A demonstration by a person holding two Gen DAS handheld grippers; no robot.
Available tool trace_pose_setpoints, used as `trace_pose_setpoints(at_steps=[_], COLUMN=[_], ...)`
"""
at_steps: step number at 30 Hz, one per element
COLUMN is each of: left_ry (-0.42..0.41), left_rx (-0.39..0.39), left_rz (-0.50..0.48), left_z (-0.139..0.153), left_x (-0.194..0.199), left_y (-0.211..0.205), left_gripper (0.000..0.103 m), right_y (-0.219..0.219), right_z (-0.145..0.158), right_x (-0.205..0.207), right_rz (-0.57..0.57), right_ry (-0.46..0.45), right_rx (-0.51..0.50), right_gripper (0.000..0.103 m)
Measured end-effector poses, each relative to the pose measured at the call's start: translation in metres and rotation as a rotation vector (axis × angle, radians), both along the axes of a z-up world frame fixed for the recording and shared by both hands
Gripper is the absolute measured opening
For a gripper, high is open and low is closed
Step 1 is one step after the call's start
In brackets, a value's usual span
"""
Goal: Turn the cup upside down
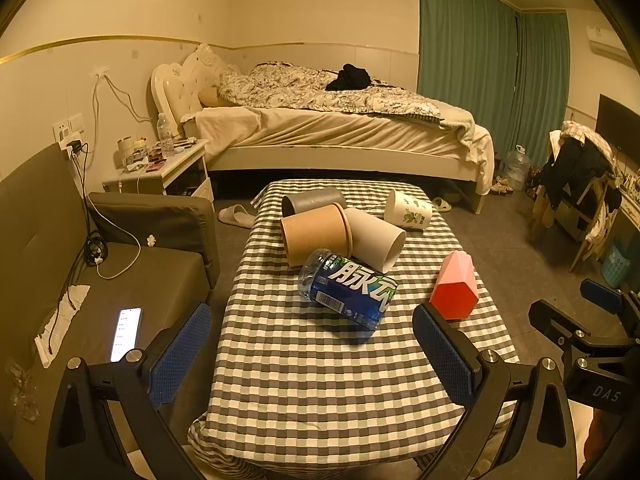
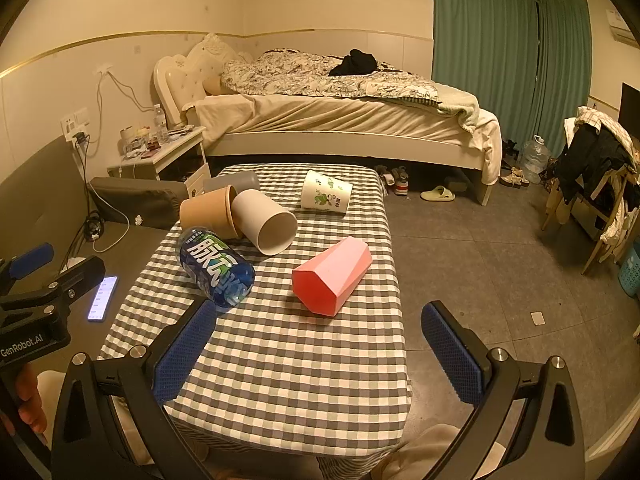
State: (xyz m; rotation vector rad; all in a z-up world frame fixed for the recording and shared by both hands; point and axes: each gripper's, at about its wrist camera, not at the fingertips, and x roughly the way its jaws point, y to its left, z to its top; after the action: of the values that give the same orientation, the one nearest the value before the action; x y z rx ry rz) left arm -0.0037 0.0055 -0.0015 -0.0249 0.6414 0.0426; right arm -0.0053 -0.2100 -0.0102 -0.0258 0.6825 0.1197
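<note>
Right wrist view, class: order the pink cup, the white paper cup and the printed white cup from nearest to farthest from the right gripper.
1. pink cup, lying on its side, mid-table, ahead of the right gripper.
2. white paper cup, on its side, left of centre.
3. printed white cup, at the table's far end.

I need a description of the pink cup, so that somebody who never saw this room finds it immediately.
Start at the checkered table that stands in front of the bed. Several cups and a blue bottle lie on their sides there; the pink cup lies alone toward the table's right edge, touching nothing. It is the only one with flat, angular faces instead of a round wall.
</note>
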Motion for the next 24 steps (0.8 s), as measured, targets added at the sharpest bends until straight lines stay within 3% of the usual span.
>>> trace_pose_setpoints(at_steps=[24], left_ry=[0.010], left_rx=[-0.003], left_rz=[-0.003], left_z=[-0.0080], left_x=[0.0042], left_y=[0.0025], left_gripper=[0.103], right_y=[0.0045], right_z=[-0.0046], right_x=[0.0044], right_rz=[0.009], right_ry=[0.015], right_rx=[-0.002], right_gripper=[0.103])
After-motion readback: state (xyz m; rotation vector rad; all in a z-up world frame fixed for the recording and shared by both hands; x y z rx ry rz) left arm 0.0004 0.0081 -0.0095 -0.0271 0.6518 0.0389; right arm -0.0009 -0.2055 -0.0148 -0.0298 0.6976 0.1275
